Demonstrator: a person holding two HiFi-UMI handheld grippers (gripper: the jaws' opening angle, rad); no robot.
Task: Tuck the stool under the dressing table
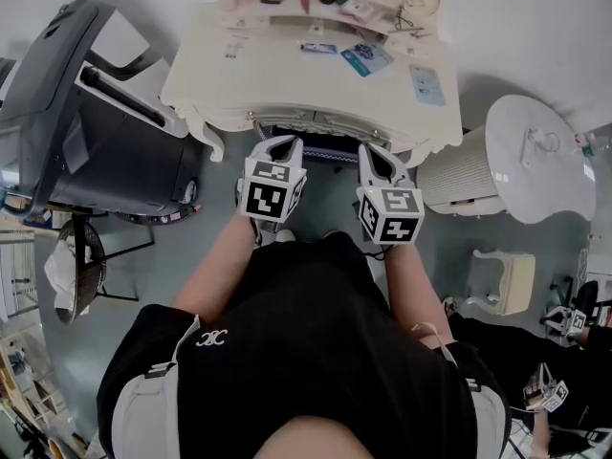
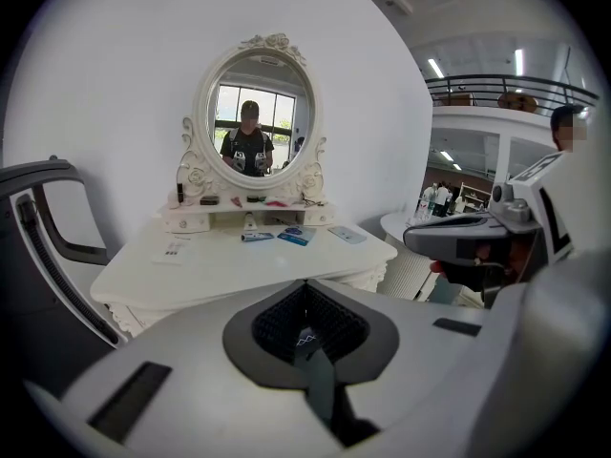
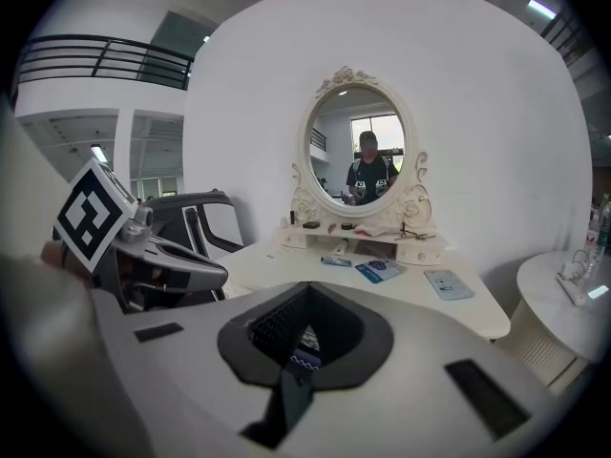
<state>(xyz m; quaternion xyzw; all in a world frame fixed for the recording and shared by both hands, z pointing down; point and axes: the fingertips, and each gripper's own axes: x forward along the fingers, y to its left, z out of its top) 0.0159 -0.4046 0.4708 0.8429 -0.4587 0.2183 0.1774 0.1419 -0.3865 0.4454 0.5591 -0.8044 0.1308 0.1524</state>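
Observation:
The cream dressing table (image 1: 287,75) stands right in front of me, its oval mirror (image 2: 258,127) facing both gripper views. A dark blue stool seat (image 1: 311,147) shows just under the table's front edge, mostly hidden by it. My left gripper (image 1: 285,143) and right gripper (image 1: 376,151) point at that edge, one on each side of the seat. Both are shut. Through the hollow behind the closed jaws a scrap of blue cloth with a white zigzag (image 2: 304,337) (image 3: 307,340) shows in each gripper view. Whether either gripper touches the stool I cannot tell.
A grey office chair (image 1: 86,113) stands close on the left of the table. On the right are a ribbed white drum (image 1: 459,175), a round white side table (image 1: 540,156) and a small cream stool (image 1: 502,280). Small cards and cosmetics (image 1: 368,57) lie on the tabletop.

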